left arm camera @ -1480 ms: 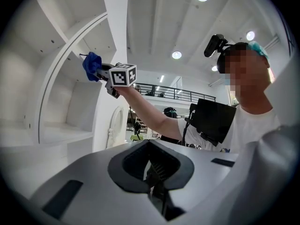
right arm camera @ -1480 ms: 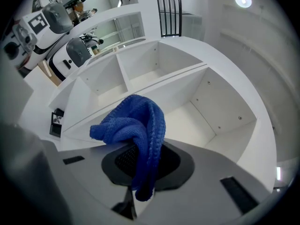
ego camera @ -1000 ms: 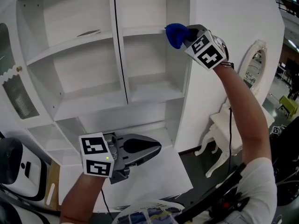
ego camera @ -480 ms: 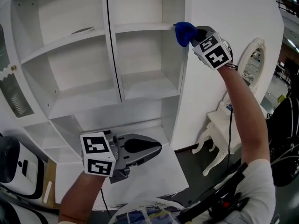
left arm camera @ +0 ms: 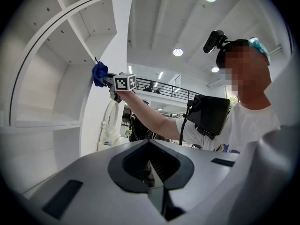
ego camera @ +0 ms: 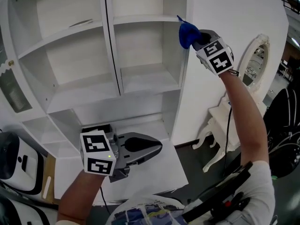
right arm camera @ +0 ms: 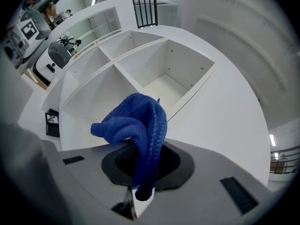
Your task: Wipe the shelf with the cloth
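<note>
Right gripper (ego camera: 197, 37) is clamping a crumpled blue knitted cloth (ego camera: 187, 33) | cloth is sitting against the right front edge of the white wooden shelf unit (ego camera: 140, 81), level with an upper board | left gripper (ego camera: 151, 150) is hovering low, jaws together, empty.

White shelf (ego camera: 146, 82) (open compartments), a small black object (ego camera: 96, 127) low down
</note>
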